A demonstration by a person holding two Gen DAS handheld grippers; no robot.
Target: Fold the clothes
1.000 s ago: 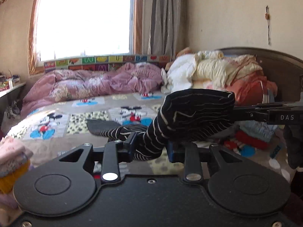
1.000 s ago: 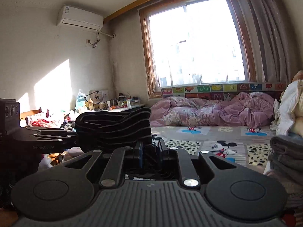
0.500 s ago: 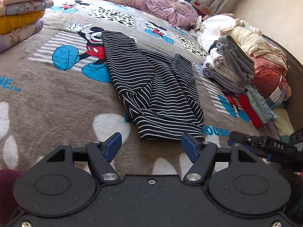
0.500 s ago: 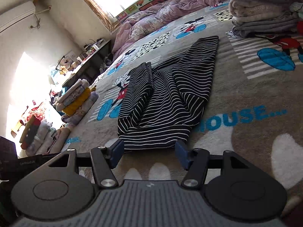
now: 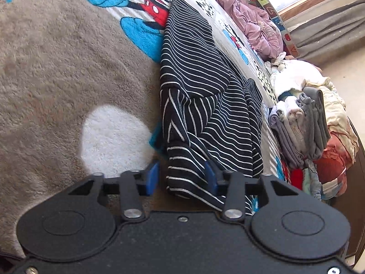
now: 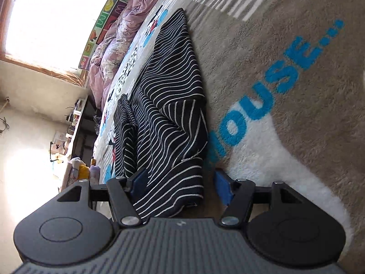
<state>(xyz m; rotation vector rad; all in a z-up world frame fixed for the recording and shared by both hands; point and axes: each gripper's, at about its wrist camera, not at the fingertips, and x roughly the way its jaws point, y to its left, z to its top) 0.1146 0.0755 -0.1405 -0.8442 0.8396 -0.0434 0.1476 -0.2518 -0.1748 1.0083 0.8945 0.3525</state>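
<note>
Now your striped garment (image 5: 200, 96) lies long on the blanket (image 5: 57, 68) of the bed, its near hem reaching both of your grippers.

Your left gripper (image 5: 181, 178) has its jaws closing, but they stand apart. The blue pad (image 5: 152, 178) at 9 o'clock is clear of the cloth, with a strip of blanket between. The pad at 3 o'clock sits against the hem corner, partly covered by it. So the cloth is between the jaws, not yet pressed.

Your right gripper (image 6: 181, 183) is closing too, with jaws about half apart. The pad at 9 o'clock touches the striped garment (image 6: 164, 118); the pad (image 6: 223, 187) at 3 o'clock is free, over bare blanket (image 6: 296, 114).

For open room: in the left wrist view, the blanket from 9 to 11 o'clock is wide and bare. At 3 o'clock a stack of folded grey clothes (image 5: 298, 127) stands near the garment's edge, so that side is narrow. In the right wrist view, the side at 1 to 3 o'clock is bare blanket with blue letters (image 6: 273, 91). A crumpled purple quilt (image 6: 118, 41) closes the far end at 11 o'clock.
</note>
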